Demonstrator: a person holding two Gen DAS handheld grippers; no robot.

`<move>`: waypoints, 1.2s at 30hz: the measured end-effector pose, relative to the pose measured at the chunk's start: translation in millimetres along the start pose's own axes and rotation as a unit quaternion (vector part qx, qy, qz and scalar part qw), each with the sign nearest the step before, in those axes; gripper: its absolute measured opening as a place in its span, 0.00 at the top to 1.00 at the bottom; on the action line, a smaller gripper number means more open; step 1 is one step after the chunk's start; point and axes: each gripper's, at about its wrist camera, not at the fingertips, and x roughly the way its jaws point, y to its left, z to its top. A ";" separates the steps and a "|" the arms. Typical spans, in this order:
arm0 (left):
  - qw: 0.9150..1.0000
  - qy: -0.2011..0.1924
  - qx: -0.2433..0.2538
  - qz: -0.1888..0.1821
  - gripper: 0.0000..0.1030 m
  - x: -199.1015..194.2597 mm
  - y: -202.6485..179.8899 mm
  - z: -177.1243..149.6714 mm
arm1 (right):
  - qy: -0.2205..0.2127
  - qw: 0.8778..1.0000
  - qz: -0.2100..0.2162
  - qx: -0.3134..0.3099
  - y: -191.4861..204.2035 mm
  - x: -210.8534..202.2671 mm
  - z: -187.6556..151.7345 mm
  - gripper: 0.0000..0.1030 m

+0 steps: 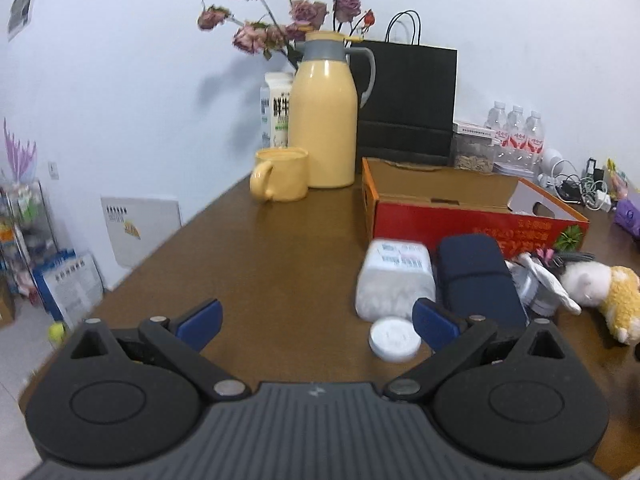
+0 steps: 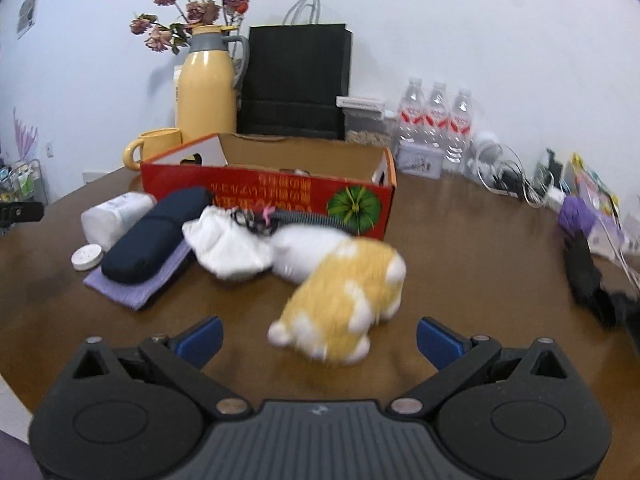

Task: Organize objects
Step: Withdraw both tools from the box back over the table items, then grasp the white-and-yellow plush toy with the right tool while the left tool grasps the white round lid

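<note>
**Both claws spread above the table, clutter ahead of the red box**

The right claw (image 2: 319, 338) hangs over the brown table (image 2: 460, 248) with its blue-tipped fingers (image 2: 202, 338) spread wide and nothing between them. Just ahead of it, between the finger lines, lies a yellow-and-white plush toy (image 2: 344, 300), blurred, on its side on the table. Beyond the toy sit a crumpled white cloth (image 2: 228, 246) and a dark tangle of cord with a pink bit (image 2: 256, 216). Left of these, a dark blue case (image 2: 154, 236) rests on a folded purple cloth (image 2: 132, 286), with a white bottle (image 2: 116, 216) lying beside it and a small round white lid (image 2: 87, 257) near the bottle's end.

The left claw (image 1: 318, 322) is likewise spread and empty, hovering over bare table (image 1: 280, 248). The white lid (image 1: 394, 339) lies just inside its right finger (image 1: 434, 326); the white bottle (image 1: 394, 282) and the blue case (image 1: 478, 280) lie just past that finger, side by side, and the plush toy (image 1: 600, 292) is farther right.

Behind the clutter stands an open red cardboard box (image 2: 280, 196), its long side facing the claws. Farther back are a yellow mug (image 1: 282, 174), a yellow thermos jug (image 1: 322, 120), a milk carton (image 1: 276, 110), dried roses (image 1: 280, 20), a black paper bag (image 2: 294, 84) and three water bottles (image 2: 436, 120) against the wall.
</note>
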 end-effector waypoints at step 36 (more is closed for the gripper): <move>1.000 0.029 -0.002 -0.005 0.00 4.3 1.8 -15.0 | 0.055 0.992 -0.025 0.108 -36.4 82.3 25.4 0.07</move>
